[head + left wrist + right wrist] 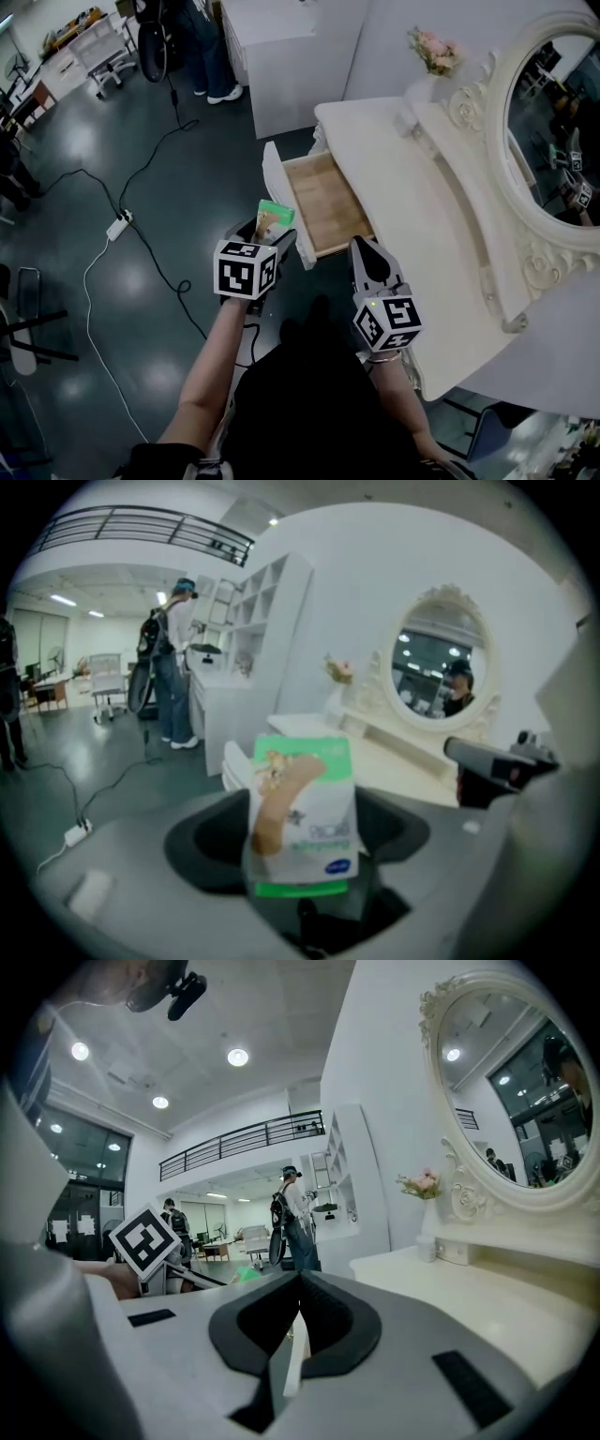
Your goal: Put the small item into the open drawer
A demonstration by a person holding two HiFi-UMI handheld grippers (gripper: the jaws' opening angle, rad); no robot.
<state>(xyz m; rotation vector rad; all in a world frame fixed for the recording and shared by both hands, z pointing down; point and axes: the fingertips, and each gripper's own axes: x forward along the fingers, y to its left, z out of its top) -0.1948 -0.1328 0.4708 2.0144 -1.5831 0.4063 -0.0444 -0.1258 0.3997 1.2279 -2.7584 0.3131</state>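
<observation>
My left gripper (272, 230) is shut on a small green-and-white plaster packet (275, 215), held just left of the open wooden drawer (326, 203) of the white dressing table (422, 187). In the left gripper view the packet (302, 816) stands upright between the jaws, with the drawer front (236, 766) behind it. My right gripper (367, 255) is shut on nothing and sits at the drawer's near right corner. In the right gripper view its jaws (295, 1330) are closed together, and the left gripper's marker cube (143, 1240) shows at the left.
An oval mirror (553, 122) and a vase of flowers (433, 52) stand on the table top. Cables and a power strip (118, 225) lie on the dark floor at the left. A person (208, 47) stands by a white cabinet (272, 47) at the back.
</observation>
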